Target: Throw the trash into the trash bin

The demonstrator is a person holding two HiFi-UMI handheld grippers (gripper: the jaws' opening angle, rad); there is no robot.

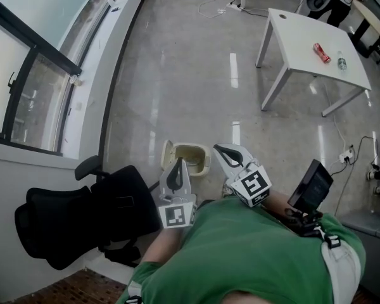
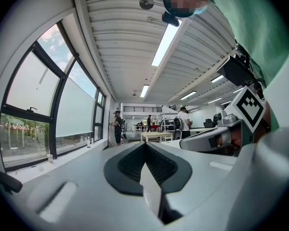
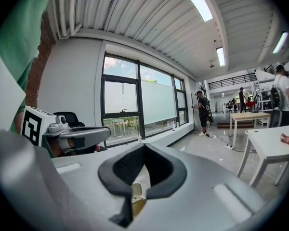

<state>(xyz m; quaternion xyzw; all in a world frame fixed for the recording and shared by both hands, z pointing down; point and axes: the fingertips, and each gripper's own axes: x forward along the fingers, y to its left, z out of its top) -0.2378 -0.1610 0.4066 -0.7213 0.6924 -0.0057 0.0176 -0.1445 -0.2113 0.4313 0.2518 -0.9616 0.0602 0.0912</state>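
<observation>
As tool (image 1: 221,149) hovers, bin (image 1: 206,159) lies below.

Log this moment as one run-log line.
left gripper: shut, empty | right gripper: shut, empty | bin: on floor, lid open | red item, bottle: on table, untouched

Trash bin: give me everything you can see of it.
The bin is small, cream and looks like plastic, squarish with rounded corners. It stands upright on the glossy grey floor. Its lid is flipped open and stands up at the left edge. The inside looks yellowish-beige; whether it holds anything cannot be told. A black chair sits to its left, apart from it. The left gripper and right gripper are held over its near side; no contact can be made out.
</observation>
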